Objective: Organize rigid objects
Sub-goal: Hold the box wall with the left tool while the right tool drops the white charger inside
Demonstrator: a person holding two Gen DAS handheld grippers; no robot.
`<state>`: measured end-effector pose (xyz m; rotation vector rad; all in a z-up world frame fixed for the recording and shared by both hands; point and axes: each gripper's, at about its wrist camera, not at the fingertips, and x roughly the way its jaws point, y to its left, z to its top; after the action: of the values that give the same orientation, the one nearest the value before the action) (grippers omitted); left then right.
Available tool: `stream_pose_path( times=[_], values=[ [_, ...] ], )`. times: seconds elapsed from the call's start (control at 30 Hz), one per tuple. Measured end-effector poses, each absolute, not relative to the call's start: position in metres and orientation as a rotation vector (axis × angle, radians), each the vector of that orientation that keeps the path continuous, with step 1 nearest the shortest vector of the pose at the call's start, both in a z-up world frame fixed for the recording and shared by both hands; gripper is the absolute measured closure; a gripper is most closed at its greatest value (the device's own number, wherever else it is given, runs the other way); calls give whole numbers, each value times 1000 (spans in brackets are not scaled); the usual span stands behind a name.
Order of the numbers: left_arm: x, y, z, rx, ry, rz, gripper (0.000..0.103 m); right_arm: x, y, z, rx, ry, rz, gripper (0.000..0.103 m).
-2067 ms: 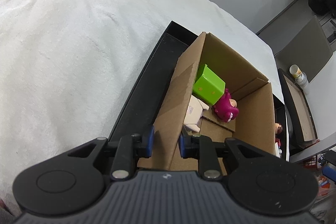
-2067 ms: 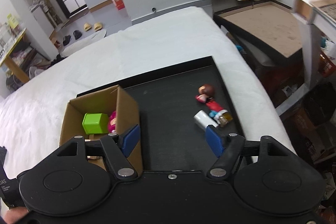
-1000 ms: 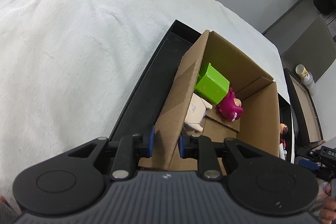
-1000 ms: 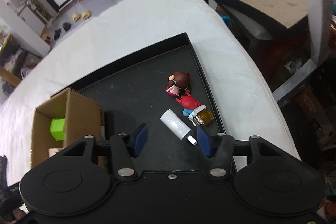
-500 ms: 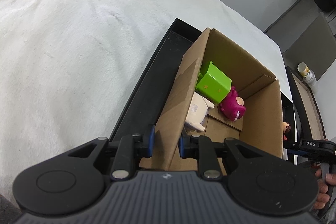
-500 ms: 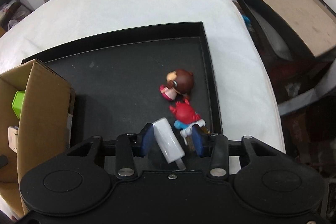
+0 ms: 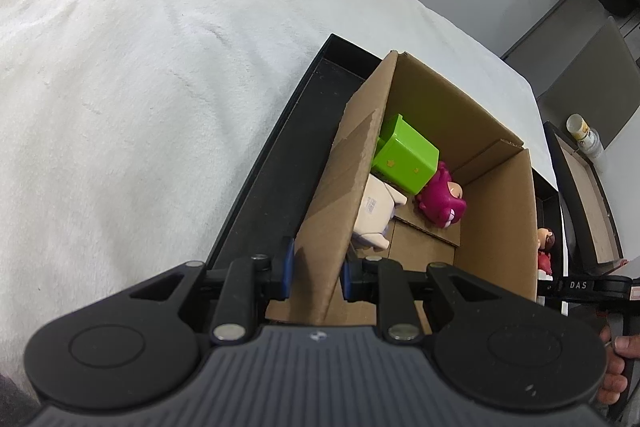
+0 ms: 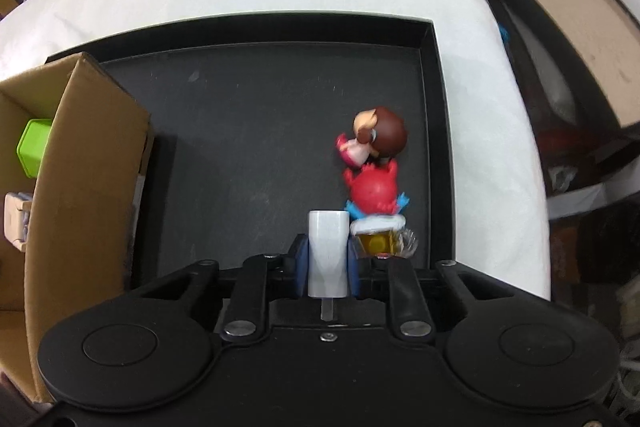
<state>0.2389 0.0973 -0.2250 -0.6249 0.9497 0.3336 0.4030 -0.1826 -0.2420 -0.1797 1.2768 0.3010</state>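
Since the earlier frame, my right gripper (image 8: 326, 263) has descended, its jaws just closing onto the white cylinder (image 8: 327, 251) lying in the black tray (image 8: 240, 27), while my left gripper (image 7: 316, 277) is pinching the cardboard box (image 7: 496, 227) wall; lifting boxward comes next.

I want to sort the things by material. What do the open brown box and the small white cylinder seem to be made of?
The open brown box: corrugated cardboard, matte, going by its folded flaps and torn raw edge. The small white cylinder: probably hard plastic, smooth and faintly glossy, with a thin metallic-looking pin at one end.
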Motion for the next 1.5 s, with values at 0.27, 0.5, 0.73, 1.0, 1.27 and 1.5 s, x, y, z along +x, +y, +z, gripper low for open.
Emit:
stream_pose_path(
  times=[0.27, 0.5, 0.73, 1.0, 1.27, 1.5],
  values=[
    [241, 97, -225, -616, 956, 327, 82, 387, -179, -216, -126, 1264, 311, 83],
    [240, 93, -224, -608, 961, 322, 82, 374, -169, -176, -129, 1183, 362, 83],
    [239, 92, -224, -609, 963, 315, 82, 368, -144, -138, -126, 1110, 426, 83],
    [238, 95, -225, -623, 963, 299, 81, 364, -115, -114, -140, 1061, 462, 83],
    [239, 94, -225, -621, 968, 284, 81, 359, -92, -108, -174, 1052, 457, 83],
    [237, 96, -227, -644, 968, 263, 80, 358, -66, -118, -210, 1058, 450, 83]
  ],
)
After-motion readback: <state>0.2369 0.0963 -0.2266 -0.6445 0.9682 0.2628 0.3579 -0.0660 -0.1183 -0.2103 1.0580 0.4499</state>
